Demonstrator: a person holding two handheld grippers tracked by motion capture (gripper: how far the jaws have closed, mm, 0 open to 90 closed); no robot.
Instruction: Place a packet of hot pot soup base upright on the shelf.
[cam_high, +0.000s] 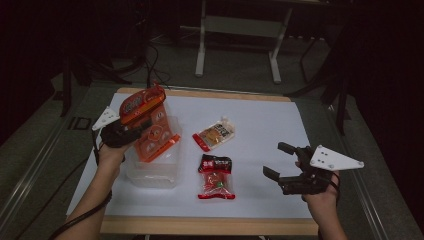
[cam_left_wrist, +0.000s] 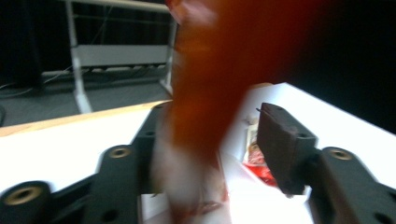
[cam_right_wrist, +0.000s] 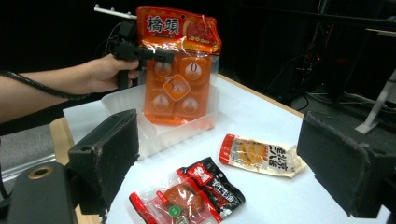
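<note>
Left hand-held gripper sits left of centre in the high view, over a clear plastic bin on the white surface. An orange snack bag hangs upright between its jaws, lower end down inside the bin. In the left gripper view the bag is a blurred orange streak against the left jaw, a visible gap to the right jaw; jaws stand partly spread, not pressing the bag from both sides. In the right gripper view the bag sits in the upper middle, the left hand-held gripper at its top left edge, the bin under it. Right hand-held gripper is at lower right of the high view, jaws spread wide, nothing between them, just above the surface. Yellow-white snack packet lies mid-frame; red-black snack packet lies just below it, both well apart from the right hand-held gripper.
</note>
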